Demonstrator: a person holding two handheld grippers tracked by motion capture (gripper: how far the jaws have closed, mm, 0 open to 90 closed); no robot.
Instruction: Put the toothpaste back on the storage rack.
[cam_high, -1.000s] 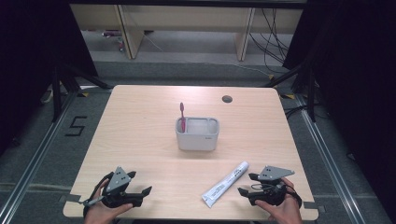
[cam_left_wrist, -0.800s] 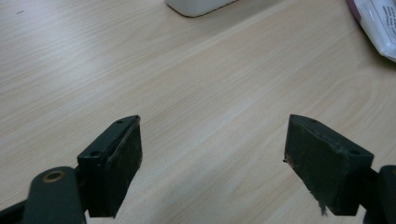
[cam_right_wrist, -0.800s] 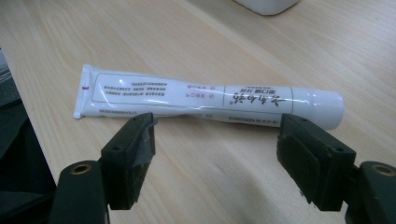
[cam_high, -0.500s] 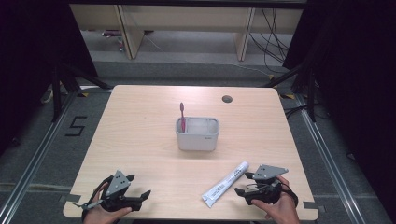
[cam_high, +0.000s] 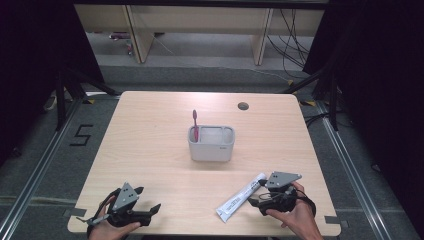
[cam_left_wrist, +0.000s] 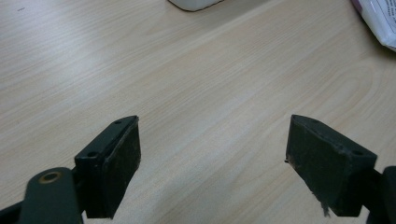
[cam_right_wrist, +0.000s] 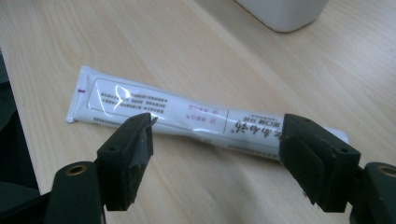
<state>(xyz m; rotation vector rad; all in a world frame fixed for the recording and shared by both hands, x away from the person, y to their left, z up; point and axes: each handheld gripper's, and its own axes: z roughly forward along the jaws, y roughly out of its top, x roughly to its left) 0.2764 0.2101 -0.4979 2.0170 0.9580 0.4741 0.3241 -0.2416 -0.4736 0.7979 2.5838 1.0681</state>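
Left gripper (cam_high: 145, 212) sits at the near left corner of the table (cam_high: 150, 130), held in the person's left hand (cam_high: 107, 227). In the left gripper view its jaws stand wide apart with bare wood between them; nothing held, nothing touched.

Centre of the table: a grey holder (cam_high: 211, 143) with a pink toothbrush (cam_high: 195, 122) standing upright in its left compartment. The right compartment's contents cannot be made out.

Right of centre, near the front edge: a white toothpaste tube (cam_high: 241, 198) lies flat on the wood, angled from near left to far right.

Right gripper (cam_high: 256, 199) rests in the person's right hand (cam_high: 295, 217), just beside the tube's far-right end. In the right gripper view the tube (cam_right_wrist: 205, 122) lies across the frame just beyond the two jaw tips, flat on the table. The jaws have just been opening and stand wide; the pads are not pressing on the tube, and nothing is gripped.
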